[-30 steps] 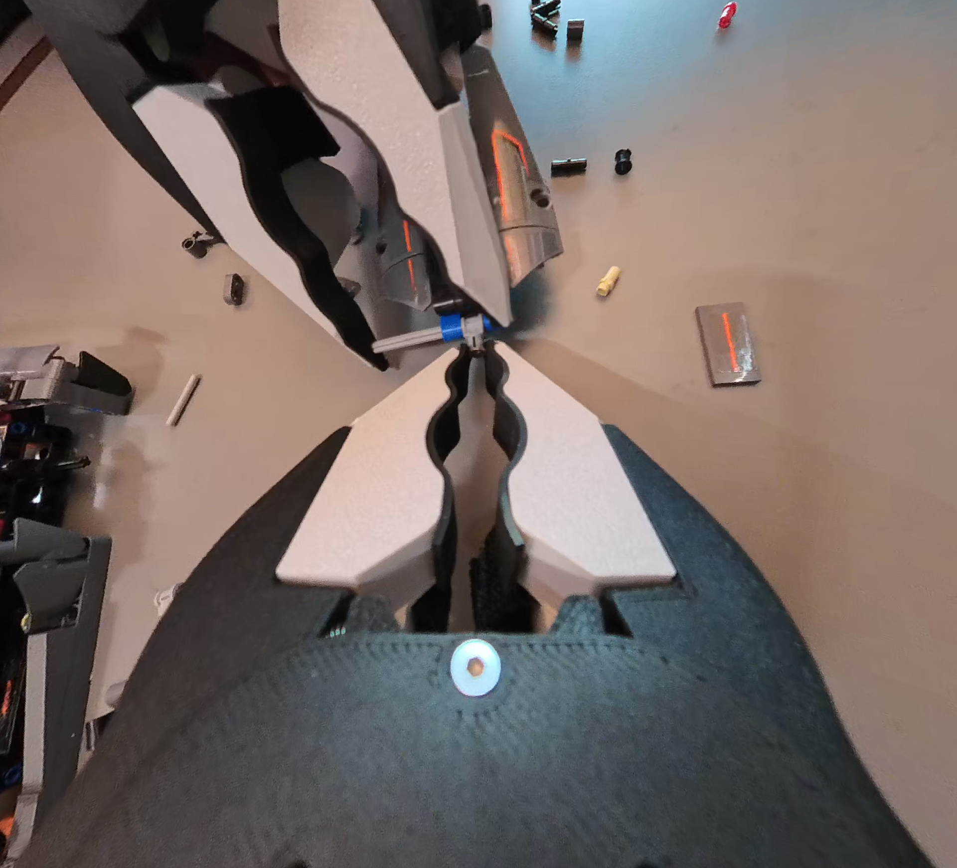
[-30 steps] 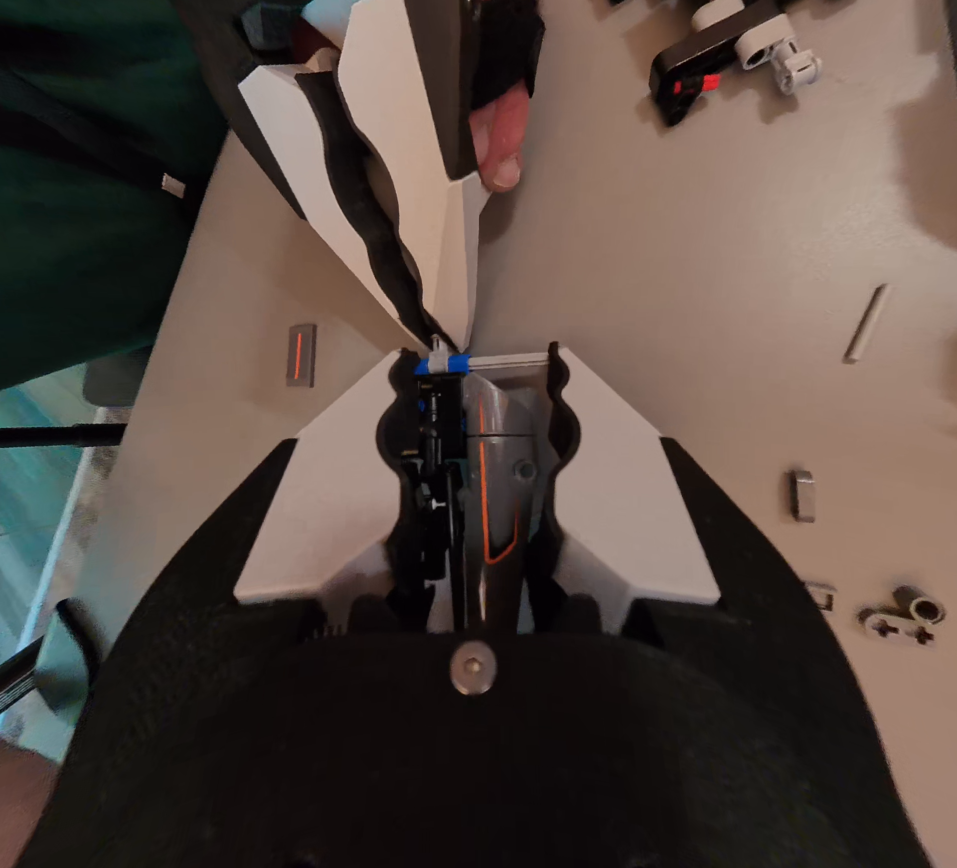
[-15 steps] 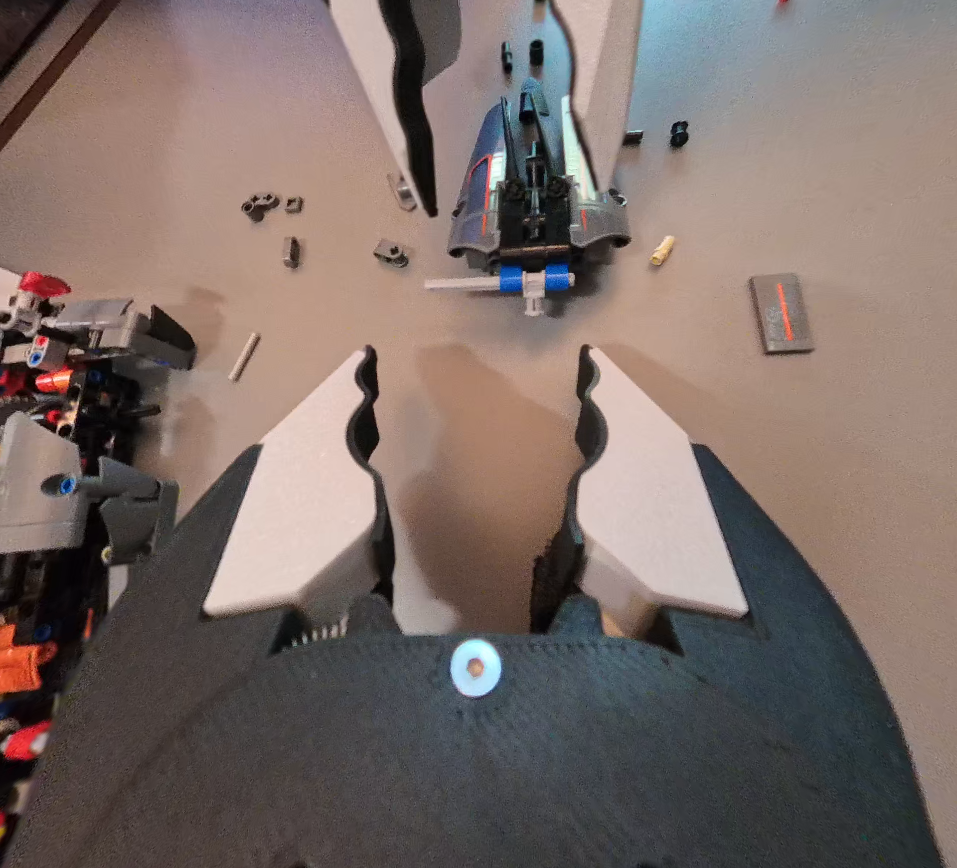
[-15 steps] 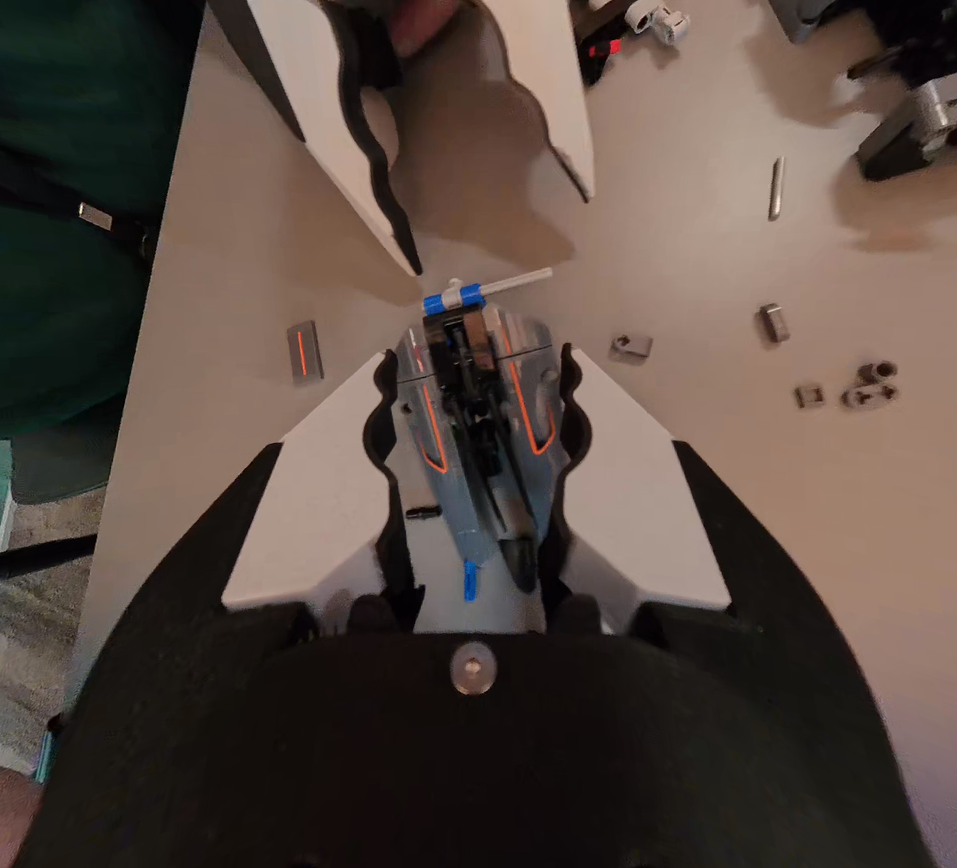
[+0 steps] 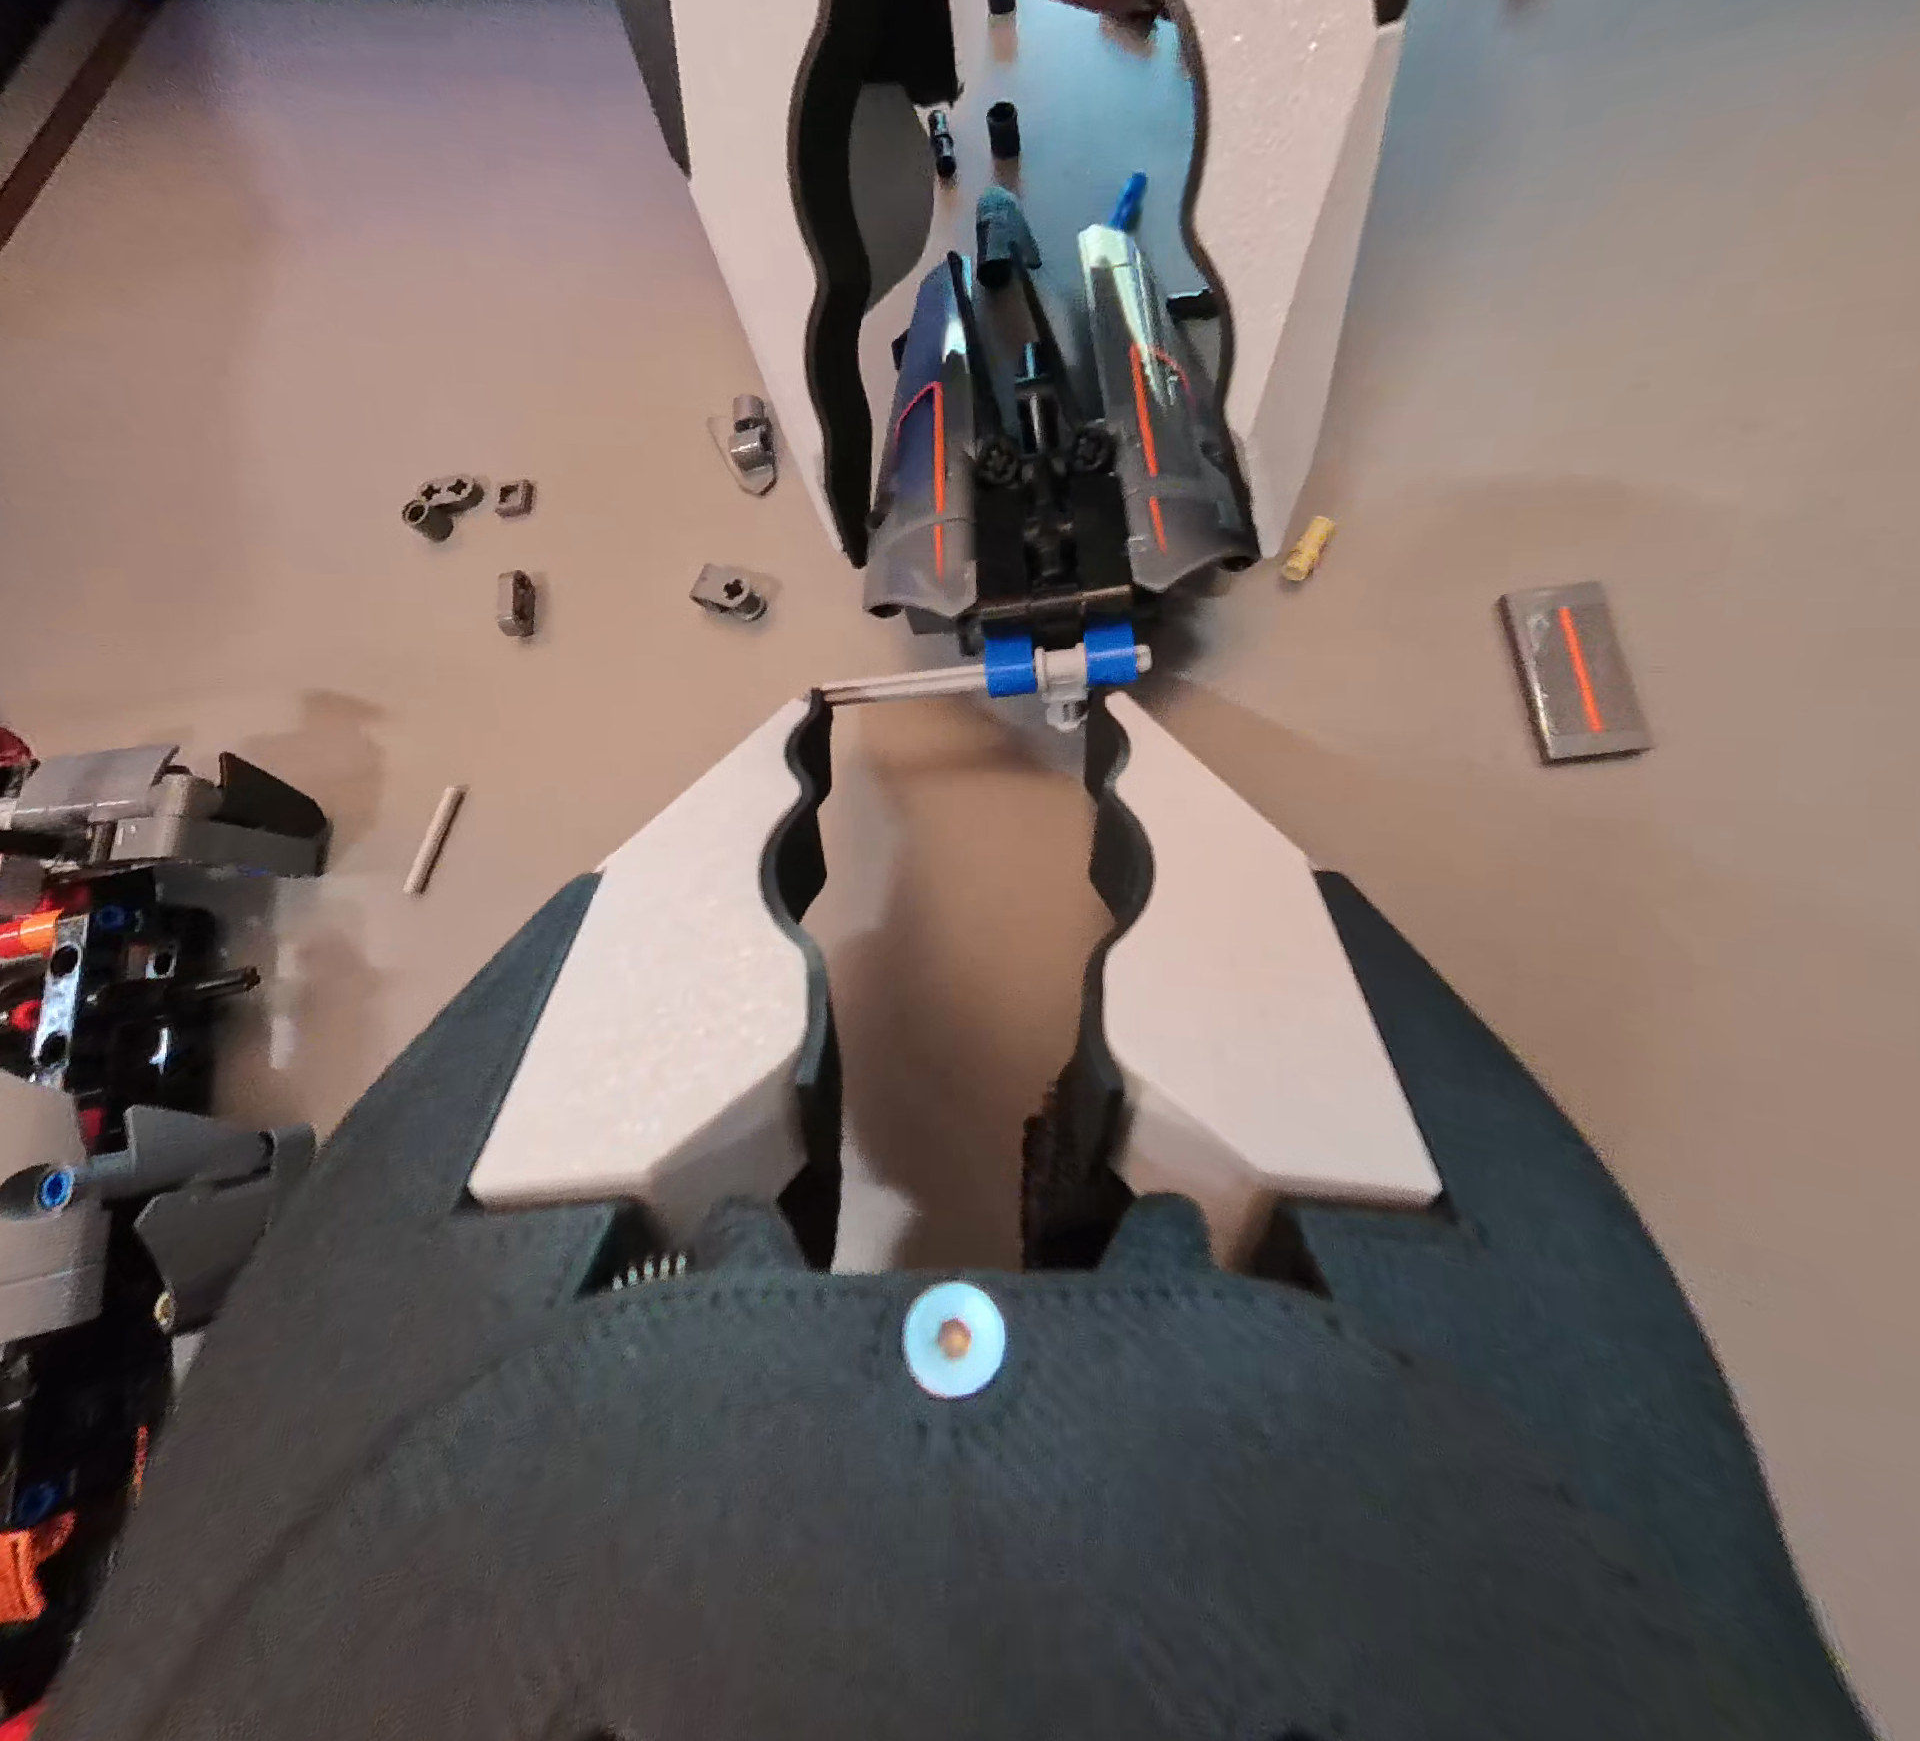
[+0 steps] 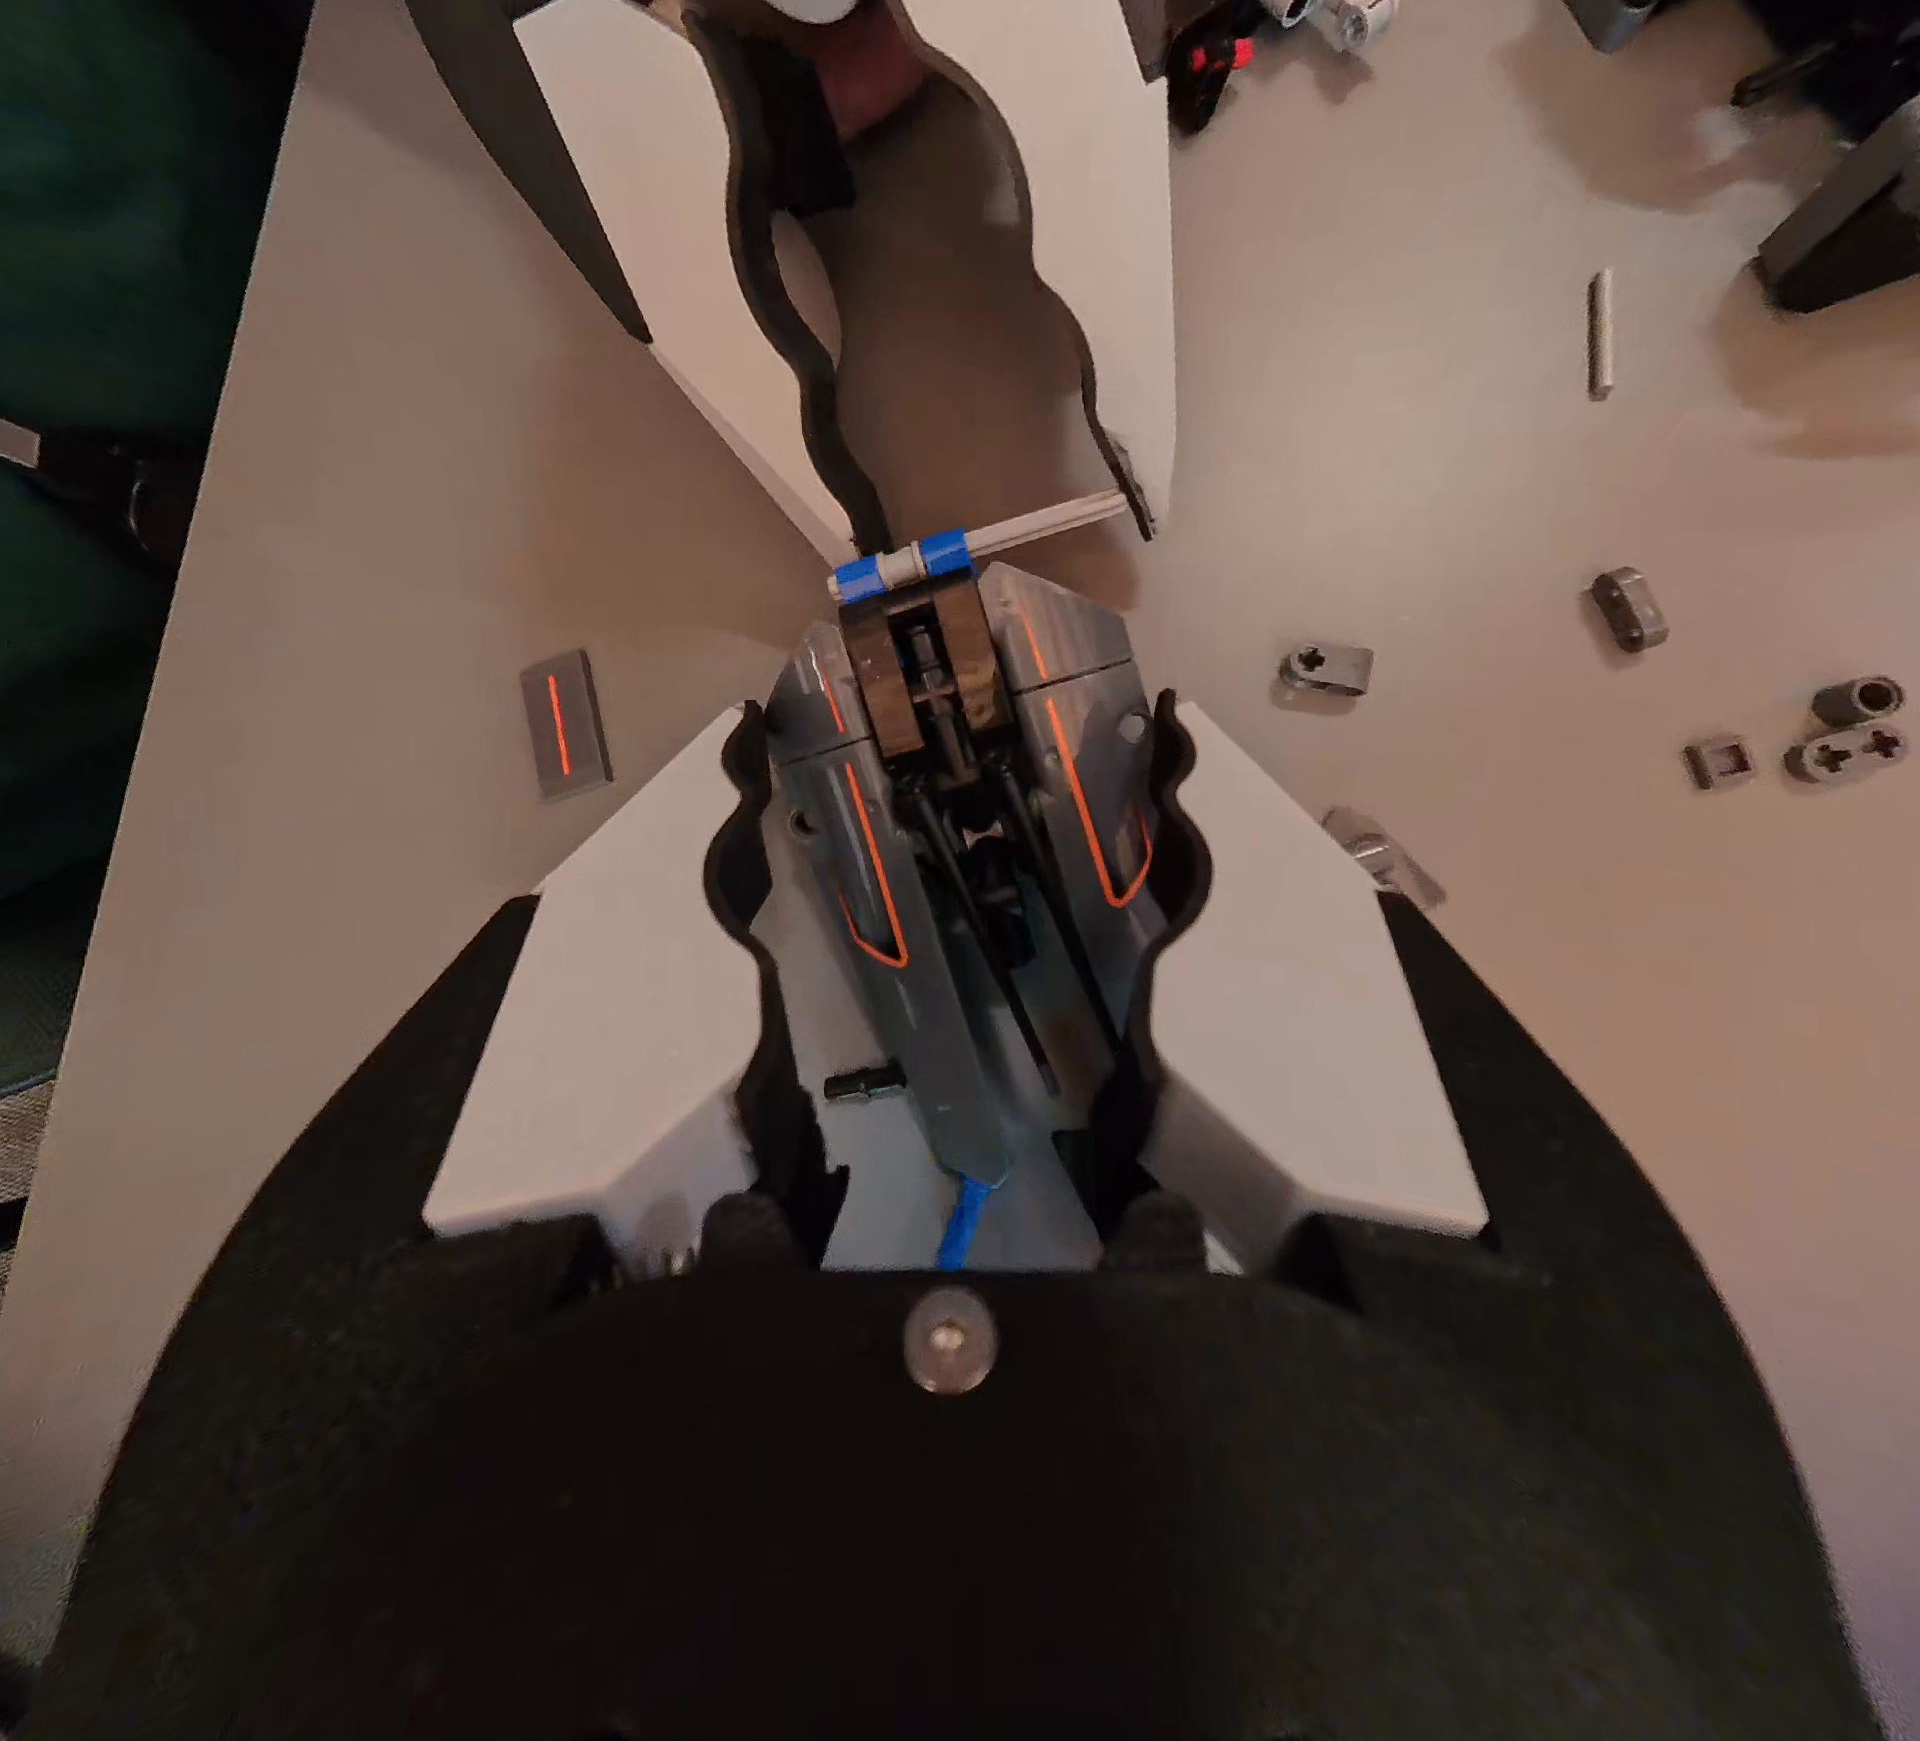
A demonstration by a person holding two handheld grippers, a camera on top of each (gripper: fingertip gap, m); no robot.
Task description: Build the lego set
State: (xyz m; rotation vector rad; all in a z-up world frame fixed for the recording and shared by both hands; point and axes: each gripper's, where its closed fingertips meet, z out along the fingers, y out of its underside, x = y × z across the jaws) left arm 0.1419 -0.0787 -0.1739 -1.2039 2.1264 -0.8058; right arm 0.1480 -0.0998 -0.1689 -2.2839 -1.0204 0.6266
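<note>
A dark grey nose assembly with orange lines sits between the fingers of my right gripper, which is shut on its sides; it also shows in the right wrist view. A light grey axle with blue bushes crosses the assembly's blunt end. My left gripper is open, jaws a moderate width apart, its tips at the axle. The axle's free end touches one fingertip. The right wrist view shows the axle spanning the left gripper's tips.
A grey tile with an orange line lies on the table beside the grippers. Small grey connectors, a loose axle, a tan pin and black pins are scattered around. A larger build stands at the left edge. Only a small space, under 4 cm, lies between the two pairs of fingers.
A second ago my left gripper was pinched shut at the axle; it opened wide and backed off, and now it is back at the axle with narrower jaws. The assembly turned from edge-on to flat.
</note>
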